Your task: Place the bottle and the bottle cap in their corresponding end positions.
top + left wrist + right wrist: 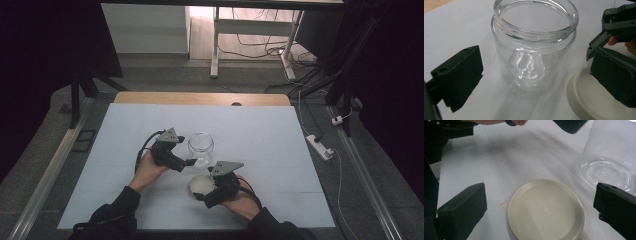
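clear round glass jar [201, 146] stands open-topped mid white tabletop [125, 150], far from every edge | flat round cream lid [545, 209] lies just beside jar | left claw [536, 75] wide, jaws either side of jar, not touching | right claw [540, 206] wide over lid, gaps both sides

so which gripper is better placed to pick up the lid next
Right. The right gripper hangs open with its jaws either side of the cream lid lying flat on the table. The left gripper is open around the glass jar.
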Demonstrator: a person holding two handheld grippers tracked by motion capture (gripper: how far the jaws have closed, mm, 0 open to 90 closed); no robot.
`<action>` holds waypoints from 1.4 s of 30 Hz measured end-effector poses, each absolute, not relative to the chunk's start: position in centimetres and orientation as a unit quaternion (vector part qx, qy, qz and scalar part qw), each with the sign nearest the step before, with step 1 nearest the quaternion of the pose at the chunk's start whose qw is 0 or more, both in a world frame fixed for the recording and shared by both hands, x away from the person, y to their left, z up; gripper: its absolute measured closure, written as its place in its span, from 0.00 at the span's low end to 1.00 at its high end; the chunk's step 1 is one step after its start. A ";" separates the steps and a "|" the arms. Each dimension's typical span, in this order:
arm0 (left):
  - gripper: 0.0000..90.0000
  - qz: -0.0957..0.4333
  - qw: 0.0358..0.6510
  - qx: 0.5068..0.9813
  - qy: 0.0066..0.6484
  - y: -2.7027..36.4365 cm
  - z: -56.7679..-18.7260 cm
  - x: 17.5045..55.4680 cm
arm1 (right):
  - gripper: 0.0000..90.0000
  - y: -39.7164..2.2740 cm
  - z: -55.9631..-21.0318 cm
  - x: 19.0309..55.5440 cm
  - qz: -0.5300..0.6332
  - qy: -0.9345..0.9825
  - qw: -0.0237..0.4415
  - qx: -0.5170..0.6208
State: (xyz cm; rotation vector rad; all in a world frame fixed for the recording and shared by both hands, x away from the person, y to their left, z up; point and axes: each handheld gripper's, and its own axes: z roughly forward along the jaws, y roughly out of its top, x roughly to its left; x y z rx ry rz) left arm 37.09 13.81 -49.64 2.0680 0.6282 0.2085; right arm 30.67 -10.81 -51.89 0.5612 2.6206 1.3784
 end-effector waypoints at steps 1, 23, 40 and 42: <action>0.00 0.084 0.465 0.843 0.256 14.0 -49.6 36.9 | 0.00 -10.8 -51.8 30.6 0.457 0.868 0.064 0.185; 0.00 0.091 0.473 0.834 0.270 16.2 -48.0 32.2 | 0.00 -12.6 -50.0 30.0 0.472 0.857 0.072 0.196; 0.00 0.100 0.478 0.821 0.295 18.5 -47.8 28.1 | 0.00 -14.7 -48.6 28.6 0.466 0.857 0.092 0.198; 0.00 0.102 0.479 0.819 0.299 19.0 -47.9 27.6 | 0.00 -15.0 -48.5 28.4 0.467 0.856 0.096 0.201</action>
